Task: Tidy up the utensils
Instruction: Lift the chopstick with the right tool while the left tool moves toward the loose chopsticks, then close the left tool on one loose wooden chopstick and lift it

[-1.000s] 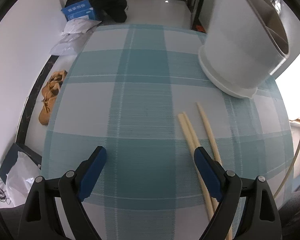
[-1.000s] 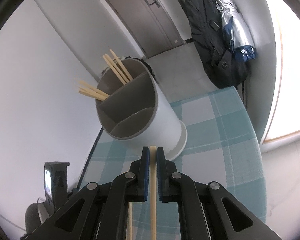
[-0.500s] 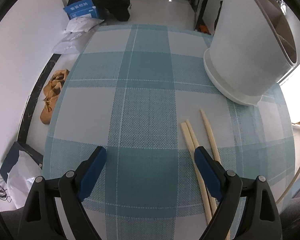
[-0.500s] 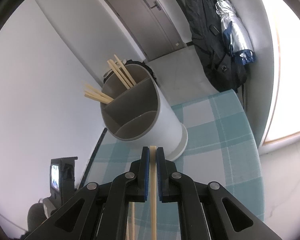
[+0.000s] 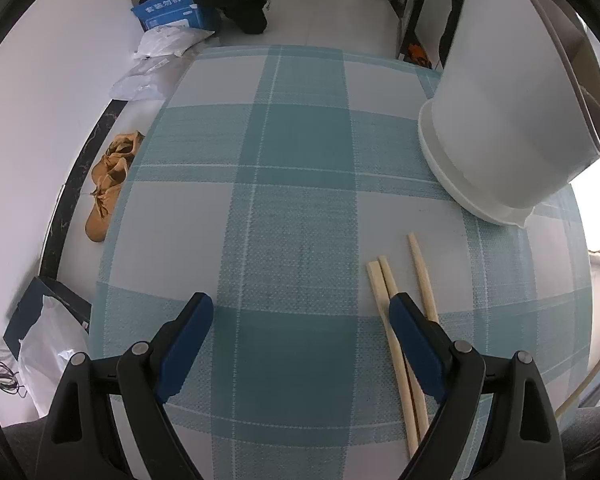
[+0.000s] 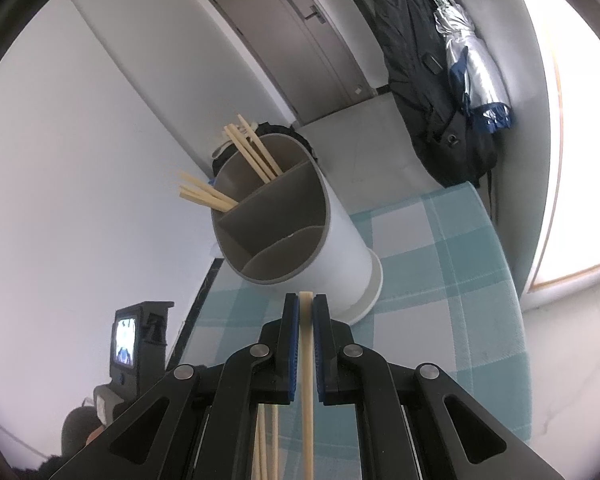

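Observation:
A white utensil holder with grey dividers stands on the checked tablecloth and holds several chopsticks in its far compartments. My right gripper is shut on one pale chopstick, held just short of the holder's near rim. In the left wrist view the holder fills the upper right. Three chopsticks lie on the cloth below it. My left gripper hangs open over the cloth, its right finger above those chopsticks, nothing between the jaws.
The teal and white checked cloth covers the table. On the floor to the left lie tan shoes, a blue box and white bags. A dark coat and a silver umbrella hang at the right wall. A small screen stands lower left.
The left gripper has drifted slightly, so the holder and the loose chopsticks sit a little lower in its view. The right gripper still holds its chopstick in front of the holder.

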{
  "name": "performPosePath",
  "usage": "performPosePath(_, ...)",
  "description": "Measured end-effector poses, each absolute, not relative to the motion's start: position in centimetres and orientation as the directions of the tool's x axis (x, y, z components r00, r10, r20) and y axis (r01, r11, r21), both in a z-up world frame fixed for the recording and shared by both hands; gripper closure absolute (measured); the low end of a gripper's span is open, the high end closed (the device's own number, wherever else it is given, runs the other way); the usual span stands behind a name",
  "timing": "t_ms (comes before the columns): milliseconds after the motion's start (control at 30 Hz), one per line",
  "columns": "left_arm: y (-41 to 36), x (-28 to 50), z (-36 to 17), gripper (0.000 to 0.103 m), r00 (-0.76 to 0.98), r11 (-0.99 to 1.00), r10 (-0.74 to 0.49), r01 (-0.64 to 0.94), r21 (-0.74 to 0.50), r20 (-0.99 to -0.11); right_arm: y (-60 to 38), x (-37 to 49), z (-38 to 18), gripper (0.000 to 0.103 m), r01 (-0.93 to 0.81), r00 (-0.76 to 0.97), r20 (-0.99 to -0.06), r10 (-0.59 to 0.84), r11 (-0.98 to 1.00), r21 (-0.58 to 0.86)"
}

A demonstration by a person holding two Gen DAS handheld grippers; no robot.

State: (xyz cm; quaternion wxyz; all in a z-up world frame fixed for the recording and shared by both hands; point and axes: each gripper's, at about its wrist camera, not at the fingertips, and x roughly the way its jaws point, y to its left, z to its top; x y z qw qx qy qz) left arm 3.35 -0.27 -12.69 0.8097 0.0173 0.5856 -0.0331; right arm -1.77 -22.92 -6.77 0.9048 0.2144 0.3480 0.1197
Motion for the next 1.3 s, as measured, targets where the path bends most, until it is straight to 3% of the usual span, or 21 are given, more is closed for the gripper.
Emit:
performPosePath(467, -1.1, 3.4, -12.9, 0.019, 0.322, 0.993, 0.033, 0.094, 0.067, -0.946, -23.5, -2.0, -6.4, 0.097, -0.064, 0.739, -0.563, 0.371, 0.87, 0.489)
performPosePath(533, -1.6, 3.6, -12.7, 0.032, 0.332, 0.992, 0.016, 0.113, 0.057, -0.943, -23.6, -2.1, -6.3, 0.097, -0.066, 0.74, -0.56, 0.371, 0.87, 0.489)
performPosePath(600, -1.8, 3.8, -12.5, 0.061, 0.331, 0.992, -0.016, 0.126, 0.027, -0.944, -23.7, -2.2, -6.2, 0.097, -0.067, 0.742, -0.559, 0.37, 0.87, 0.488)
performPosePath(633, -1.8, 3.8, -12.4, 0.067, 0.328, 0.992, -0.027, 0.126, 0.016, -0.944, -23.7, -2.2, -6.2, 0.097, -0.066, 0.743, -0.558, 0.37, 0.87, 0.488)
performPosePath(700, -1.8, 3.9, -12.4, 0.089, 0.325, 0.994, -0.052, 0.11, -0.018, -0.944, -23.8, -2.3, -6.2, 0.097, -0.063, 0.744, -0.558, 0.367, 0.87, 0.489)
performPosePath(800, -1.4, 4.0, -12.4, 0.098, 0.34, 0.997, -0.056, 0.068, -0.035, -0.939, -24.0, -2.3, -6.2, 0.097, -0.058, 0.747, -0.556, 0.365, 0.869, 0.492)
performPosePath(1067, 0.3, 4.8, -12.2, 0.101, 0.36, 0.995, -0.081, -0.023, -0.095, -0.929, -23.6, -2.6, -5.9, 0.097, -0.07, 0.749, -0.554, 0.364, 0.874, 0.48)
performPosePath(1300, -0.1, 3.3, -8.3, 0.101, 0.493, 0.985, -0.159, 0.027, -0.168, -0.855, -22.8, -3.0, -5.5, 0.097, -0.099, 0.76, -0.54, 0.362, 0.885, 0.454)
